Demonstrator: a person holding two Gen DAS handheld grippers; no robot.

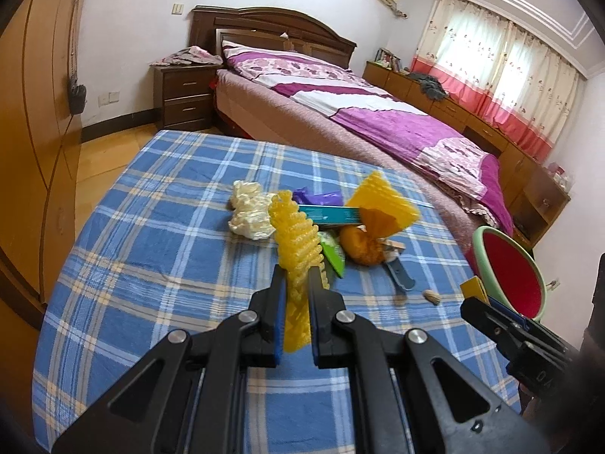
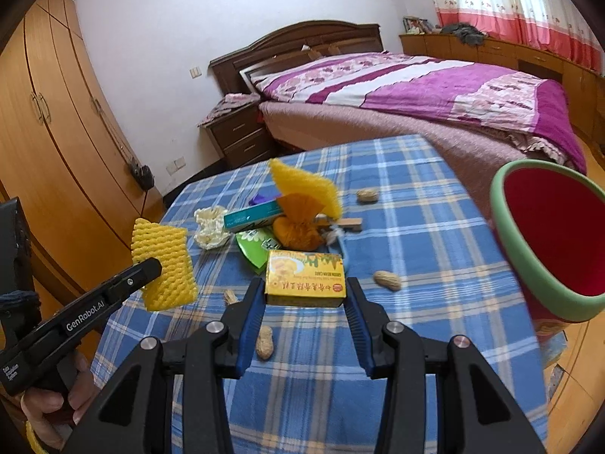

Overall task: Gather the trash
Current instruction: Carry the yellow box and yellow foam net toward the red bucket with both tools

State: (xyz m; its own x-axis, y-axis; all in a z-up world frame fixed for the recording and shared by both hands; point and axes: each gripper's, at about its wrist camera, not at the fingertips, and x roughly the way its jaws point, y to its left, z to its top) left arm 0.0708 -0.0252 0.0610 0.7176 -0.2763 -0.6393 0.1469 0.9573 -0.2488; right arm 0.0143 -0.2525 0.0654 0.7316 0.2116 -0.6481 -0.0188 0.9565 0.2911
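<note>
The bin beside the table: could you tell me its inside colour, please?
Red inside, with a pale green rim; the bin shows best in the right wrist view.

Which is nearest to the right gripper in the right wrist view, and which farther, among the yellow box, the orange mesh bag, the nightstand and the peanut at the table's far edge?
From the right gripper:
1. Yellow box, gripped between its fingers.
2. Orange mesh bag, just beyond, mid-table.
3. Far peanut, toward the far right edge.
4. Nightstand, off the table, beside the bed.
</note>
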